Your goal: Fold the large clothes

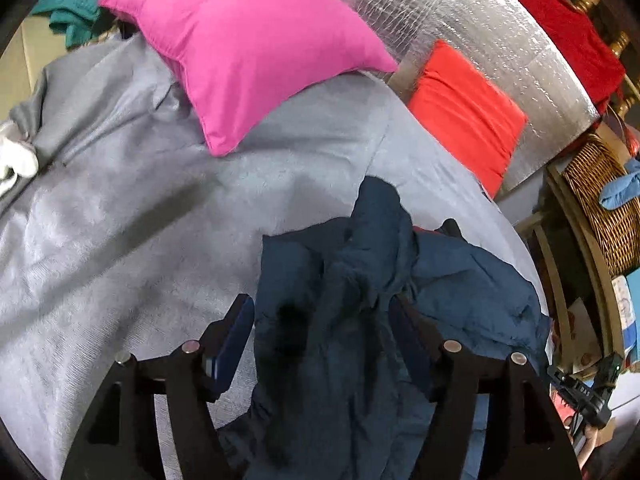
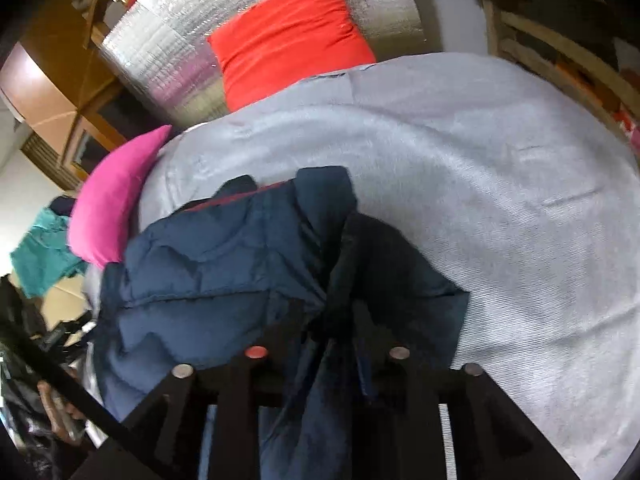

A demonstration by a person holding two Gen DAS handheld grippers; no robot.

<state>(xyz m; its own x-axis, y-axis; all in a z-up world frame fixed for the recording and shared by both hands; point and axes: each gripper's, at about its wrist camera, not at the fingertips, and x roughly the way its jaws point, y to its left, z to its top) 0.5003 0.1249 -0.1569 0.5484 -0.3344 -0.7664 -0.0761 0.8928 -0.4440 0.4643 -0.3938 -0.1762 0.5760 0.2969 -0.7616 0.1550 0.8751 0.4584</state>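
A dark navy quilted jacket (image 1: 352, 280) lies bunched on the grey bedspread (image 1: 120, 200). In the left wrist view my left gripper (image 1: 324, 320) has its jaws wide apart, with a fold of the jacket lying between them. In the right wrist view the jacket (image 2: 224, 264) hangs bunched in front of the camera, and my right gripper (image 2: 324, 312) is shut on a fold of it, the fingertips buried in fabric. The bedspread (image 2: 500, 200) spreads out behind.
A pink pillow (image 1: 248, 52) and a red pillow (image 1: 468, 112) lie at the head of the bed against a silver foil panel (image 1: 500, 40). A wicker basket (image 1: 600, 200) stands right of the bed. Teal clothing (image 1: 76, 4) and a white cloth (image 1: 16, 160) lie at the left.
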